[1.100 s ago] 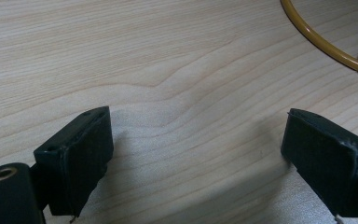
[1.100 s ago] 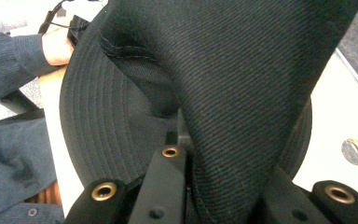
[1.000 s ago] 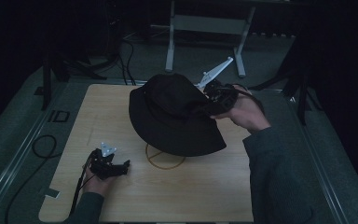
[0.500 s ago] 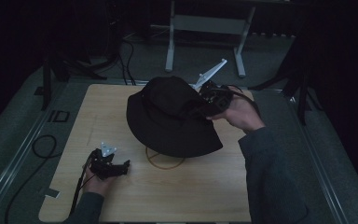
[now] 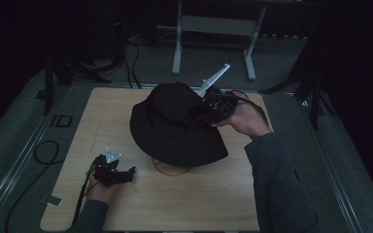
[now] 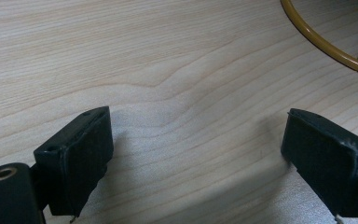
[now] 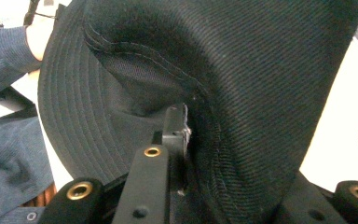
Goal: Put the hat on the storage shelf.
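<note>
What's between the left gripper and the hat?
Bare tabletop, then the yellow ring poking out from under the hat; the left gripper view shows wood and the ring's arc ahead.

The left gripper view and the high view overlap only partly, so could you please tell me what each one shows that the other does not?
The left gripper view alone shows the wood grain close up and the wide gap between the left gripper's open jaws, with nothing in it. The high view alone shows the black hat lifted off the table by the right gripper, and the person's sleeves. Both show the light wooden table and the yellow ring lying on it, which in the high view sits partly under the hat.
</note>
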`<state>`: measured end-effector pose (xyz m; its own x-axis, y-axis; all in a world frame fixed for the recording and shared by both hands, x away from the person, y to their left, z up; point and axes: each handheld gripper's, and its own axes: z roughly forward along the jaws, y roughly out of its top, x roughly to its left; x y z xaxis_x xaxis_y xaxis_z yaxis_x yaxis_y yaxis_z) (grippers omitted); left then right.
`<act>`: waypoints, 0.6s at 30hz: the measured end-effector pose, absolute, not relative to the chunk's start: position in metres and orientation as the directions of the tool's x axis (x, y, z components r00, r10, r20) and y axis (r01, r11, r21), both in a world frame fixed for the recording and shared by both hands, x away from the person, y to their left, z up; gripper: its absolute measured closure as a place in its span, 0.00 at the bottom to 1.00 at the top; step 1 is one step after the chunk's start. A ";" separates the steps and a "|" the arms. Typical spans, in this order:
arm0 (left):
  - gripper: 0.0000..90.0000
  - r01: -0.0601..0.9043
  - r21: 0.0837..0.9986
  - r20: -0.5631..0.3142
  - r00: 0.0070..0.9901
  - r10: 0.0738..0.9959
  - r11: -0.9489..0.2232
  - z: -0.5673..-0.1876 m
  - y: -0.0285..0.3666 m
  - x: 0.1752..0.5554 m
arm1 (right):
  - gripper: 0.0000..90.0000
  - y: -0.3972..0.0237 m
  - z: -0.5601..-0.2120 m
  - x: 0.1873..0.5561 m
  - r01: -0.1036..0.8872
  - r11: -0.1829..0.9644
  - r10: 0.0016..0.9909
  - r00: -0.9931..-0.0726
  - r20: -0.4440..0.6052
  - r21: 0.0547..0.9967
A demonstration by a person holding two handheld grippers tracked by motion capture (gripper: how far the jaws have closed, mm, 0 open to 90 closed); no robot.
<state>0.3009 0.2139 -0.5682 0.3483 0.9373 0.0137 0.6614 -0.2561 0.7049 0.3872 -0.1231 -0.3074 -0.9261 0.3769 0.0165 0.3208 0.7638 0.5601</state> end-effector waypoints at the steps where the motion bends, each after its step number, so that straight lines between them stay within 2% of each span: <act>1: 0.10 0.661 0.705 0.014 0.349 0.937 -0.256 -0.568 0.214 0.301 | 0.83 -0.122 -0.308 0.387 0.322 0.764 0.377 -0.926 0.018 0.560; 5: 0.10 0.661 0.705 0.014 0.349 0.937 -0.257 -0.568 0.214 0.301 | 0.80 -0.120 -0.310 0.387 0.320 0.769 0.373 -0.928 0.018 0.553; 12: 0.10 0.661 0.705 0.014 0.348 0.937 -0.256 -0.568 0.214 0.301 | 0.68 -0.119 -0.311 0.388 0.339 0.762 0.392 -0.920 0.024 0.552; 18: 0.10 0.661 0.705 0.014 0.348 0.937 -0.256 -0.568 0.214 0.301 | 0.72 -0.116 -0.308 0.387 0.321 0.746 0.393 -0.919 0.002 0.583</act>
<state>0.3009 0.2139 -0.5683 0.3481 0.9373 0.0138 0.6610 -0.2559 0.7054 0.3870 -0.1165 -0.3077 -0.9194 0.3934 0.0021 0.3207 0.7465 0.5830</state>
